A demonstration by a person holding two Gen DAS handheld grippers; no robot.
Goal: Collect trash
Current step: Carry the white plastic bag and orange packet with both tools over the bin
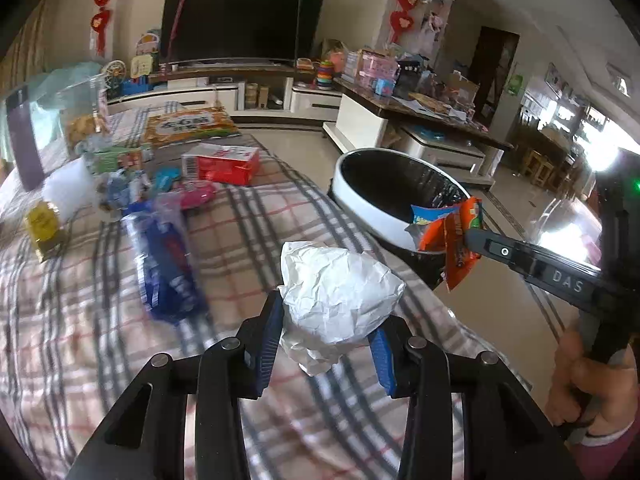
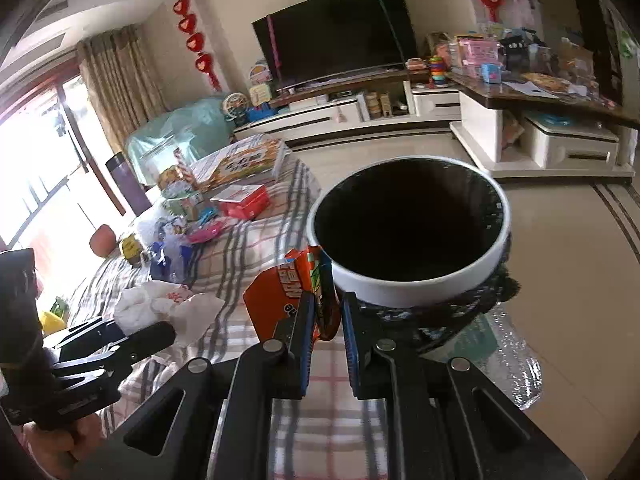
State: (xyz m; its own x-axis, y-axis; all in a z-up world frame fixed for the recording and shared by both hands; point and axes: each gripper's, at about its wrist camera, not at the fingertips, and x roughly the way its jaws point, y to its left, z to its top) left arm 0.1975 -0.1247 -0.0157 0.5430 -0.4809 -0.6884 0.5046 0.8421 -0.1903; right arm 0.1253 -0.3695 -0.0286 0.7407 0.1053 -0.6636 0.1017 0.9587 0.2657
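My left gripper (image 1: 328, 312) is shut on a crumpled white paper ball (image 1: 340, 292) and holds it above the checked tablecloth (image 1: 100, 320). It also shows in the right wrist view (image 2: 160, 304). My right gripper (image 2: 326, 308) is shut on an orange snack wrapper (image 2: 288, 292), held at the near rim of the white trash bin (image 2: 408, 284) with a black liner. In the left wrist view the wrapper (image 1: 456, 240) hangs at the bin's rim (image 1: 360, 204), right of the paper ball.
On the table lie a blue plastic wrapper (image 1: 168, 256), a red and white carton (image 1: 224, 164), a pink item (image 1: 196, 196), a yellow packet (image 1: 44, 228) and an orange printed box (image 1: 188, 124). The bin stands on the floor beside the table's right edge. A TV cabinet (image 2: 360, 112) stands behind.
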